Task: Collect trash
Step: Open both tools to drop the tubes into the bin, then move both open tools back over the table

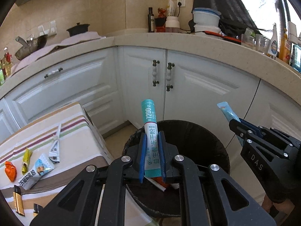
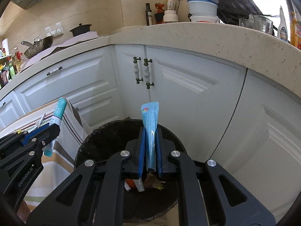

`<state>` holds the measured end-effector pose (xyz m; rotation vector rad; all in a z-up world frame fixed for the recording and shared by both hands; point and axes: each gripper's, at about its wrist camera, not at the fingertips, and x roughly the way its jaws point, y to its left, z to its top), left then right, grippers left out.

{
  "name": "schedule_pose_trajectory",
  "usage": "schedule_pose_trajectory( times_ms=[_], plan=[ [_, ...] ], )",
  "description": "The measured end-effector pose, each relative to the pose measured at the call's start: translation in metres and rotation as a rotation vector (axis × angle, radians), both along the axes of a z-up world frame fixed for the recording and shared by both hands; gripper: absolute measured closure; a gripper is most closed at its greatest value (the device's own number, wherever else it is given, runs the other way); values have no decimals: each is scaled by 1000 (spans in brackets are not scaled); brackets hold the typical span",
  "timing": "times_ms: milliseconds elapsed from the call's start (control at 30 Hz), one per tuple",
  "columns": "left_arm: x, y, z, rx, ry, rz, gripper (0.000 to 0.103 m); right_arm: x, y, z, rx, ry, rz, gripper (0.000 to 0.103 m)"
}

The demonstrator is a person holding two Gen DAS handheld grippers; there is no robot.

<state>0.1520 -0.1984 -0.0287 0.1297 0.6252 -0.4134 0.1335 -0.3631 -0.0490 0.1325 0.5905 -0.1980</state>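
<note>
**Two sachets over the bin, more wrappers waiting on the table**

We hold our left gripper [image 1: 152, 146] clamped on a teal-and-white sachet [image 1: 150, 131], which stands up between the blue pads above the near rim of the black-lined trash bin [image 1: 216, 146]. Our right gripper [image 2: 150, 146] is closed tight on a light blue sachet [image 2: 150, 124], also upright, over the same bin and to the right of the other. Neither packet has been let go yet.

Inside the bin we see earlier trash: an orange-and-white wrapper [image 2: 131, 183] and a crumpled brownish scrap [image 2: 153, 181] lying at the bottom. So part of the job looks done.

Left of the bin, on the striped tablecloth [image 1: 47, 124], plenty remains: an orange wrapper [image 1: 10, 170], a yellow wrapper [image 1: 26, 160], a blue-and-white snack packet [image 1: 37, 171], and a twisted silver wrapper [image 1: 55, 146]. Two lighters [image 1: 18, 201] lie nearer; whether they count as trash we cannot say.

We judge the task roughly midway: two pieces ready to drop, at least four left to fetch.
</note>
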Motion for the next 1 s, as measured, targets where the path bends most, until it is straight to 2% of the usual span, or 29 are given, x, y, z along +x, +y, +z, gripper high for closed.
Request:
schedule_pose_trajectory(
  times_ms=[300, 400, 467, 500, 533, 733, 1000],
  plan=[
    [13, -10, -10, 34, 26, 9, 89, 18, -9, -13, 18, 20, -15, 92],
    [17, -12, -12, 36, 33, 8, 86, 24, -10, -18, 23, 30, -13, 89],
    [19, -14, -14, 43, 35, 10, 74, 26, -12, -20, 20, 30, -21, 77],
    [19, -14, -14, 45, 36, 10, 65, 26, -13, -21, 20, 29, -25, 76],
    [19, -14, -14, 42, 36, 12, 62, 27, -13, -21, 21, 30, -26, 76],
    [19, -13, -14, 40, 34, 21, 54, 26, -15, -23, 17, 33, -37, 74],
    [16, -10, -7, 30, 16, 36, 50, 20, -13, -17, 6, 23, -46, 72]
  ],
)
